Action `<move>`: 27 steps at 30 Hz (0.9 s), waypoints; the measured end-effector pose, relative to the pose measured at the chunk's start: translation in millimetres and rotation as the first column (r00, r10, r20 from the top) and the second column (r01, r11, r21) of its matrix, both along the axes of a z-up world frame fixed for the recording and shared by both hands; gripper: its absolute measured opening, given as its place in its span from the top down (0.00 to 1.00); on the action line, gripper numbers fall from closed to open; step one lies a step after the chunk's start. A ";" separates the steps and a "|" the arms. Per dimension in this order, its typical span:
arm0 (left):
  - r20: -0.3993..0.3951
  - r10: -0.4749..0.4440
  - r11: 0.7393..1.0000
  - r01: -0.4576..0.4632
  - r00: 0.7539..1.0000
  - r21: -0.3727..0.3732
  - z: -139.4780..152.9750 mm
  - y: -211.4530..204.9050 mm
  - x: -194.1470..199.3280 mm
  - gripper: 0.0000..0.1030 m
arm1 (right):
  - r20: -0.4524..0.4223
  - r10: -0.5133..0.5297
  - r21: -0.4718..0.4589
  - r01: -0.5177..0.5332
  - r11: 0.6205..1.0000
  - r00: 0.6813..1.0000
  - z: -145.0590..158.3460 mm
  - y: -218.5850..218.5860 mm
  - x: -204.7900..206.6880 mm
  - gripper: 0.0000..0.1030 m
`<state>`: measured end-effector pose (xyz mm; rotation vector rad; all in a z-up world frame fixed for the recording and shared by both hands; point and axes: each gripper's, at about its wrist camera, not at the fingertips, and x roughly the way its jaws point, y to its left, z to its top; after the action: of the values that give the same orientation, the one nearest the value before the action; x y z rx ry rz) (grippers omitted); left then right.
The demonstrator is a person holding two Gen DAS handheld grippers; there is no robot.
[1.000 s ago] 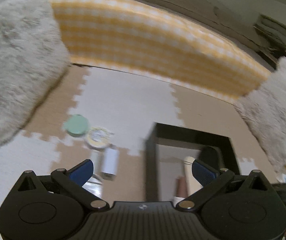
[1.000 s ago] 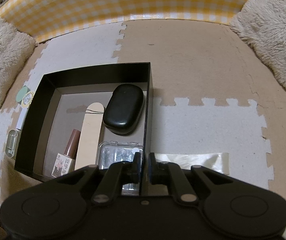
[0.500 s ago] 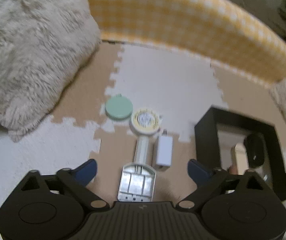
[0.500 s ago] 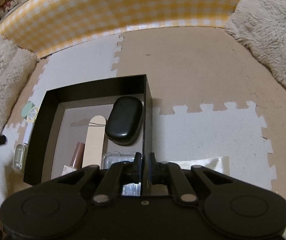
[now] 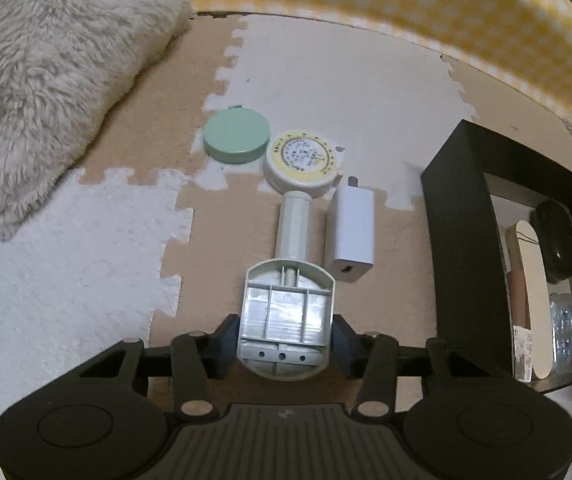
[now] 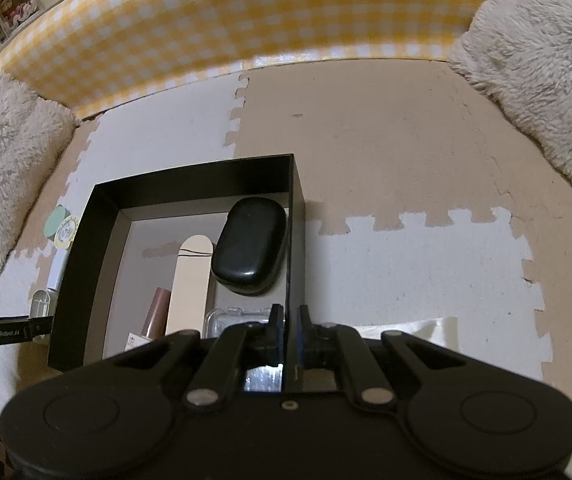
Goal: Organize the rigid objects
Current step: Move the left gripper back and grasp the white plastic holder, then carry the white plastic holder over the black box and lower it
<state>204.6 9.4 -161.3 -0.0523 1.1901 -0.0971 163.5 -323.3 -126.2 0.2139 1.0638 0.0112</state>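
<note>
While the left gripper (image 5: 284, 334) has its two fingers closed in against the flat sides of the grey-green handled tool (image 5: 286, 312), pads touching the ribbed head on either side though the tool looks to be lying on the foam mat (image 5: 85, 280) rather than lifted, the right gripper (image 6: 292, 326) is pinched nearly shut on the right wall of the black box (image 6: 85, 248), steadying it. Out from the left fingers at 12 o'clock runs the tool's round handle, its far end touching the white and yellow round tin (image 5: 305, 161); just beside the handle at 1 o'clock lies the white charger (image 5: 350, 236), and at 11 o'clock, beyond the tin, the green round lid (image 5: 236, 141). The box stands at 3 o'clock from this group. Inside it, in the right wrist view, already sit a black oval case (image 6: 250, 251), a pale flat stick (image 6: 193, 284), a brown bottle (image 6: 157, 312) and a clear plastic case (image 6: 237, 320). By my judgement roughly half is packed: four things in, four on the mat, with the tool apparently next to go
</note>
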 end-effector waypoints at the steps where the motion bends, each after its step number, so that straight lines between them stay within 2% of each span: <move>1: 0.000 0.002 1.000 -0.002 1.000 -0.003 0.4 0.4 0.3 0.52 | -0.001 0.001 -0.001 -0.001 1.000 1.000 -0.3 0.4 0.0 0.94; 6: 0.002 0.008 1.000 -0.008 1.000 -0.005 -0.3 0.2 0.9 0.52 | -0.004 0.004 -0.005 -0.004 1.000 1.000 -1.1 1.7 0.4 0.94; 10: 0.010 0.039 0.999 -0.038 0.999 -0.033 -0.5 2.5 3.5 0.46 | -0.004 0.006 -0.008 -0.006 1.000 1.000 -1.2 2.1 0.4 0.94; 12: 0.013 0.040 0.999 -0.039 0.999 -0.036 -0.6 1.6 3.7 0.47 | -0.005 0.007 -0.008 -0.007 1.000 1.000 -1.3 1.2 0.2 0.94; 13: 0.018 0.041 0.999 -0.040 0.999 -0.031 -0.5 1.1 3.9 0.52 | -0.005 0.006 -0.007 -0.006 1.000 1.000 -1.5 0.9 0.2 0.94; 17: 0.029 0.047 0.998 -0.046 0.998 -0.033 0.4 1.1 4.5 0.52 | -0.006 0.006 -0.006 -0.006 1.000 1.000 -1.9 0.7 0.3 0.94; 22: 0.066 0.121 0.990 -0.116 0.990 -0.080 10.6 8.0 2.7 0.53 | -0.006 0.006 -0.007 -0.006 1.000 1.000 -1.9 0.8 0.3 0.94; 27: 0.132 0.152 0.979 -0.131 0.980 -0.153 34.8 7.5 -2.2 0.54 | -0.006 0.006 -0.007 -0.006 1.000 1.000 -1.8 1.0 0.4 0.94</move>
<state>202.3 16.9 -126.5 -0.2530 1.0308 -0.0602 163.9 -322.3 -128.0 0.2047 1.0707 0.0120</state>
